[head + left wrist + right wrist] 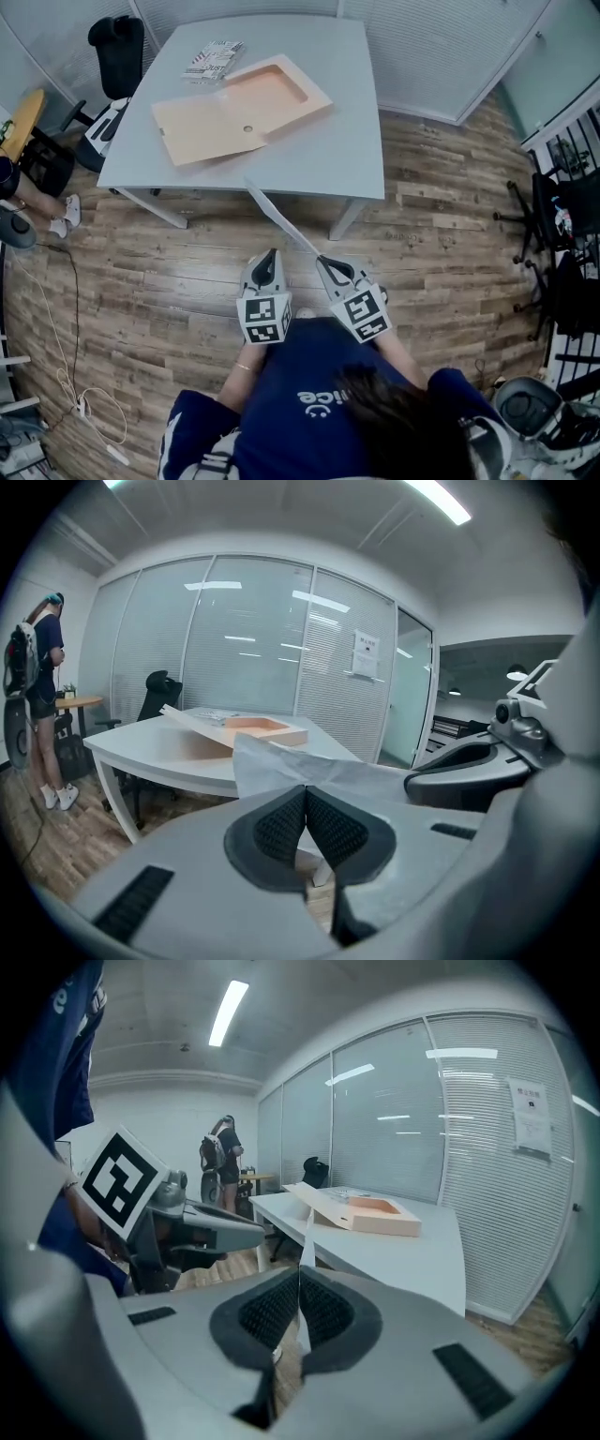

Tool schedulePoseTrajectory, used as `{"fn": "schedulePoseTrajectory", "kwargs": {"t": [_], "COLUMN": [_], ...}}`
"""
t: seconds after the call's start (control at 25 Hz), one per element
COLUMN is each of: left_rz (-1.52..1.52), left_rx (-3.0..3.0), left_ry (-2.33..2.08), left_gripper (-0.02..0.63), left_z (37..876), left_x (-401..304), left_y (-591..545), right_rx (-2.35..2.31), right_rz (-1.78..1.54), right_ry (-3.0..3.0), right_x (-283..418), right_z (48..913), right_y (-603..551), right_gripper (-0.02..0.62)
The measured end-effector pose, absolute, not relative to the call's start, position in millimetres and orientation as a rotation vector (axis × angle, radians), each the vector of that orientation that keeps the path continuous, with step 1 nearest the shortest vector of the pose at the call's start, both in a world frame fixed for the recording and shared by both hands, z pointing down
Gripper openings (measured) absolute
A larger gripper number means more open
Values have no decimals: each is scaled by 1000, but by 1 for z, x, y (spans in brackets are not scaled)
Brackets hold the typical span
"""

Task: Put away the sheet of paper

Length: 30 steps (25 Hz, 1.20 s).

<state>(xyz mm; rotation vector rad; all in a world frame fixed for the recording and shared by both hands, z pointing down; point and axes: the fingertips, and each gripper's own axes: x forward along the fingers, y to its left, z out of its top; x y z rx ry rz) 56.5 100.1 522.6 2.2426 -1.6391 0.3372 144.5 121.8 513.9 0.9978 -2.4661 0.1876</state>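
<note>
The white sheet of paper hangs in the air over the floor in front of the table, seen nearly edge-on. My right gripper is shut on its near end; in the right gripper view the sheet rises as a thin line from between the pads. My left gripper is shut beside it, with nothing seen between its pads. The sheet shows just beyond the left jaws. An open peach box lies on the grey table.
A printed booklet lies at the table's far left corner. A black office chair stands left of the table, and a person stands further left. Cables trail over the wooden floor. Glass walls enclose the room.
</note>
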Motion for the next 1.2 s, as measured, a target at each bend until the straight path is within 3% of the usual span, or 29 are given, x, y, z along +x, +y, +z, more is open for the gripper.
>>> {"fn": "schedulePoseTrajectory", "kwargs": {"t": [1.2], "left_rz": [220], "left_rx": [2393], "left_ry": [-1444], "left_gripper": [5], "left_z": [493], "left_x": [-46], "left_y": [-123], "right_rx": [1477], "right_rz": [188], "right_ry": [-2506], "right_x": [101], "right_z": [416], "right_y": [-93], "right_gripper": [8]}}
